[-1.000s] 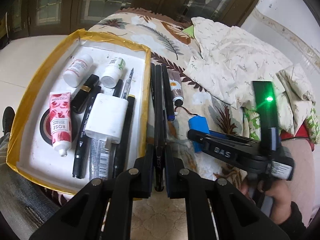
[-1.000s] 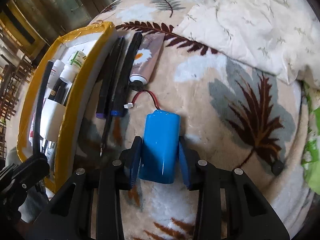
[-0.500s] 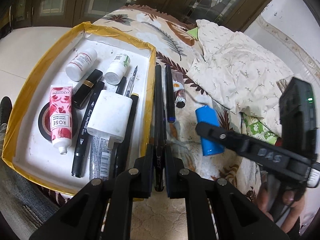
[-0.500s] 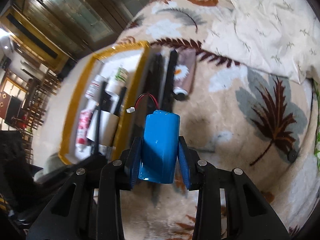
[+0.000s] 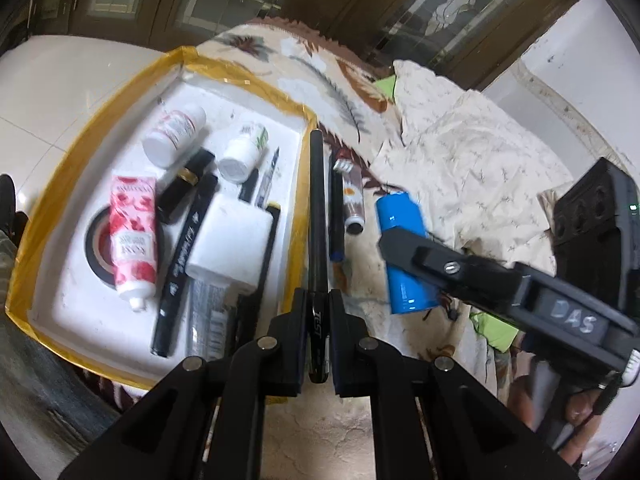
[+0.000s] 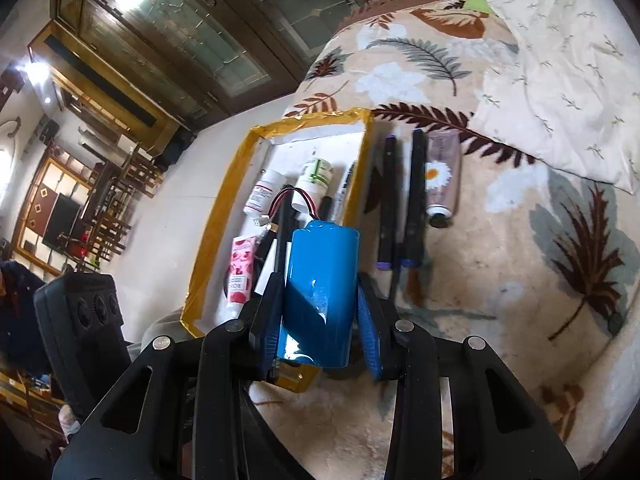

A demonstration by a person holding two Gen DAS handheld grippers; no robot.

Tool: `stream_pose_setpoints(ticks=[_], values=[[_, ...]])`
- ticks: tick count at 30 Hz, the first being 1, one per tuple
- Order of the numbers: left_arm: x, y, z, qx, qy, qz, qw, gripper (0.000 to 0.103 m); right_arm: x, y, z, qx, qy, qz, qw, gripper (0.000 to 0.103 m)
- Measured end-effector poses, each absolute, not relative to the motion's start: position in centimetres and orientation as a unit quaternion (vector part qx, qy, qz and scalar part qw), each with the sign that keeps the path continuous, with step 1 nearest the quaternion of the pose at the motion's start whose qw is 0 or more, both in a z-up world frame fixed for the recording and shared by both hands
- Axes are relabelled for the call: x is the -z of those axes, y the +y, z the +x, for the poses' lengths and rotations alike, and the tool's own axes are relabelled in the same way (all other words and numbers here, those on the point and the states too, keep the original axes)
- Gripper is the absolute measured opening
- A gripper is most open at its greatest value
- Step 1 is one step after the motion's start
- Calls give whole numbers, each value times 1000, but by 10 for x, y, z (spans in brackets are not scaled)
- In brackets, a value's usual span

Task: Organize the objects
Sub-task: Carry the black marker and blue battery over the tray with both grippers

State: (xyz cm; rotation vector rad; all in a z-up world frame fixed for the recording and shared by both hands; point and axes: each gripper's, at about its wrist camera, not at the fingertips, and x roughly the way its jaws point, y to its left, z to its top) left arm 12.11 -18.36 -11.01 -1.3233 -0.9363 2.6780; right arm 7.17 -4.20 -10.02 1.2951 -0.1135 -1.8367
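The left gripper (image 5: 318, 338) is clamped on a long black pen (image 5: 316, 216), which points away over the leaf-patterned blanket (image 5: 344, 80), just beside the right wall of a yellow-edged tray (image 5: 100, 112). In the tray lie two white bottles (image 5: 174, 134), a pink rose tube (image 5: 134, 236) across a roll of black tape (image 5: 93, 244), a white block (image 5: 230, 246), a black marker (image 5: 180, 264) and other pens. To the right, the right gripper (image 5: 404, 246) holds a blue battery pack (image 5: 404, 256) above the blanket. A daisy tube (image 5: 353, 196) and a dark pen (image 5: 337, 216) lie between.
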Motion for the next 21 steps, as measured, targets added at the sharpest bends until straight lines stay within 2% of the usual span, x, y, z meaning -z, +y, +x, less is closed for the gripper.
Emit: stream_pose_setpoints(ticks=[12,17,21], values=[[110,-268,115,-856,-271,-433,-82,8,106,-96,65,717,-34,526,457,35],[135,-288,116,-832,-317,-447,-84,8,111,-118,68,709,-26,527,468,35],[136,-291,118,-834,-327,-437,-74,8,121,-124,66,705,-25,539,460,35]])
